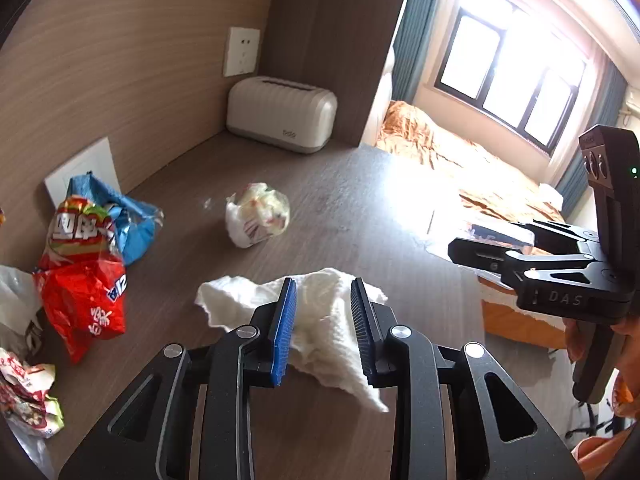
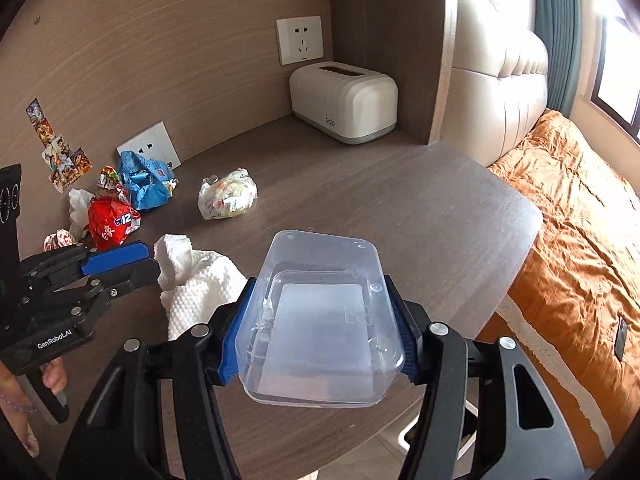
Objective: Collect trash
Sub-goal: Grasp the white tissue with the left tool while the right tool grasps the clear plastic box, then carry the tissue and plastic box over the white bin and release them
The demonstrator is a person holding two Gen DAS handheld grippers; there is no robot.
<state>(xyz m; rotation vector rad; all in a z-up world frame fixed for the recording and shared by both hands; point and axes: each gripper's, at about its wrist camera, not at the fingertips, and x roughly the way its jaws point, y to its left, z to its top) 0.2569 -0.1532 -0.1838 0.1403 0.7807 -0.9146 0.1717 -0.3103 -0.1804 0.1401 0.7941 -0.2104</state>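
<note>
A crumpled white paper towel (image 1: 320, 320) lies on the wooden table (image 1: 360, 208), between the blue-padded fingers of my left gripper (image 1: 323, 326); the jaws stand apart around it, not pressing it. It also shows in the right wrist view (image 2: 196, 284), with the left gripper (image 2: 136, 260) over it. My right gripper (image 2: 320, 324) is shut on a clear plastic container (image 2: 320, 320), held above the table's front edge. A balled plastic wrapper (image 1: 258, 214) lies mid-table. Red (image 1: 84, 300) and blue (image 1: 120, 216) snack bags lie at the left.
A white toaster-like box (image 1: 282, 114) stands in the back corner under a wall socket (image 1: 241, 51). Another socket (image 2: 150, 148) and stickers (image 2: 60, 152) are on the wall. A bed with an orange cover (image 2: 580, 232) lies right of the table. More wrappers (image 1: 24, 392) lie far left.
</note>
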